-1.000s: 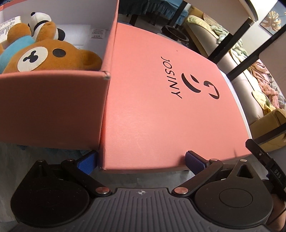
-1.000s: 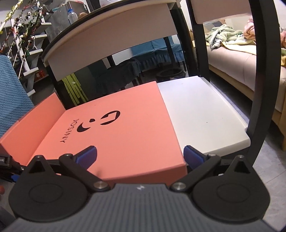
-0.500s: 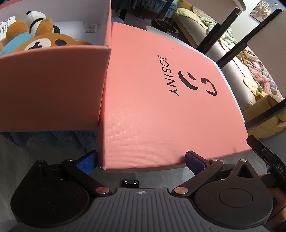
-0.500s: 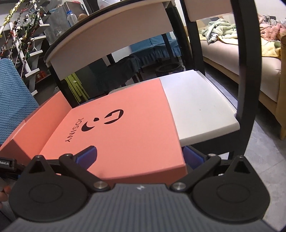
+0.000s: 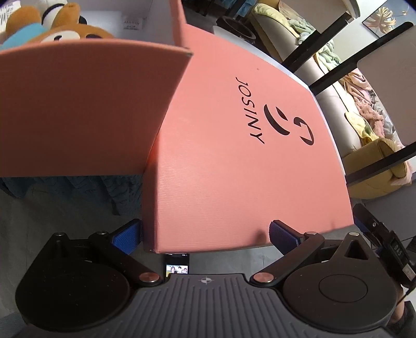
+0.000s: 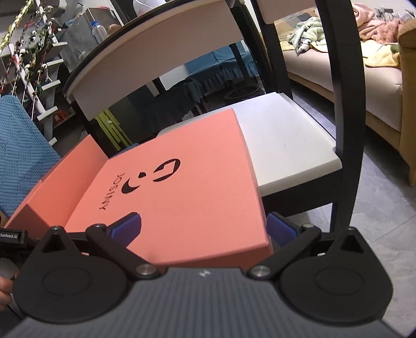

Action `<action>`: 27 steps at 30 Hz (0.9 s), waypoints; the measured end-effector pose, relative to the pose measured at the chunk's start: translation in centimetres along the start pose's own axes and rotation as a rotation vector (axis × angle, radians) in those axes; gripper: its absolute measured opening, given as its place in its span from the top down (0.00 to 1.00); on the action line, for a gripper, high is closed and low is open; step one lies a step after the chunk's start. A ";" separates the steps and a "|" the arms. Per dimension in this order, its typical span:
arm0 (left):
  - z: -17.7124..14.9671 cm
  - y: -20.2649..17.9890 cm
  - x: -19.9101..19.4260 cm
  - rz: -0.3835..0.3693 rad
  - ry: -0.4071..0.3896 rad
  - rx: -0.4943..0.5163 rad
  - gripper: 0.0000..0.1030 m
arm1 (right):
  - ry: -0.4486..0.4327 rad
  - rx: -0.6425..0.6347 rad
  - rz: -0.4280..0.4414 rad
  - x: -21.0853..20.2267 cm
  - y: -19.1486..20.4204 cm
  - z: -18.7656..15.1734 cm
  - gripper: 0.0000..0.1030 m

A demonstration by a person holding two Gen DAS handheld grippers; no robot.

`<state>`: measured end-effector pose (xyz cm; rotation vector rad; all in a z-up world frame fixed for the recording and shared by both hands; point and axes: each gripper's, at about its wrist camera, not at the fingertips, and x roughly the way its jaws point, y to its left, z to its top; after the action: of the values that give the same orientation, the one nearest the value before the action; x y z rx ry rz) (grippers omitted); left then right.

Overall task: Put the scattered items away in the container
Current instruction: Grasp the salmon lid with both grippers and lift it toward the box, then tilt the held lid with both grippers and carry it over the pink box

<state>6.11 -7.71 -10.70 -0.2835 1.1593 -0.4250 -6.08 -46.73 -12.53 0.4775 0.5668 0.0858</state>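
The pink JOSINY lid [image 5: 234, 161] fills the left wrist view, its left side against the open pink box [image 5: 85, 111]. Inside the box lie a brown plush bear [image 5: 78, 32] and a panda toy [image 5: 56, 9]. My left gripper [image 5: 205, 235] is open and straddles the lid's near left corner, one blue finger [image 5: 127, 235] outside the lid's side. My right gripper [image 6: 202, 227] is open at the lid's [image 6: 182, 187] near right corner, one finger [image 6: 127, 226] over the lid, the other [image 6: 279, 228] just off its edge. How the lid is borne is hidden.
A white chair seat [image 6: 286, 140] with black legs and a curved backrest [image 6: 156, 52] stands behind the lid. A blue textured cloth [image 6: 20, 145] is at the left, a sofa [image 6: 377, 78] with clothes at the right. A small lit screen [image 5: 176, 267] shows on the grey floor below.
The lid has come up off the white chair seat and closer to the open box. Both grippers stay at its near corners, their jaws as wide as before.
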 end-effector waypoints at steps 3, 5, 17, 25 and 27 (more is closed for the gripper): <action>0.4 0.0 0.4 0.000 -0.011 -0.012 0.00 | 0.008 0.022 0.000 0.7 -0.7 0.1 0.00; 0.7 0.0 0.6 0.003 -0.022 -0.032 0.00 | 0.021 0.059 0.007 1.3 -1.4 -0.1 0.00; 1.6 1.0 1.4 -0.060 -0.015 -0.171 0.01 | 0.002 0.216 0.106 2.6 -3.9 -0.3 0.10; 1.0 -1.0 -1.7 -0.107 -0.181 -0.033 0.01 | -0.066 0.200 0.143 0.1 -3.9 0.8 0.29; 0.7 -1.4 -2.5 -0.136 -0.214 -0.015 0.01 | -0.092 0.208 0.157 -0.7 -4.0 1.2 0.30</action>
<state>5.67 -7.82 -7.82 -0.4129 0.9374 -0.4933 -6.22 -50.88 -13.13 0.7246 0.4489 0.1543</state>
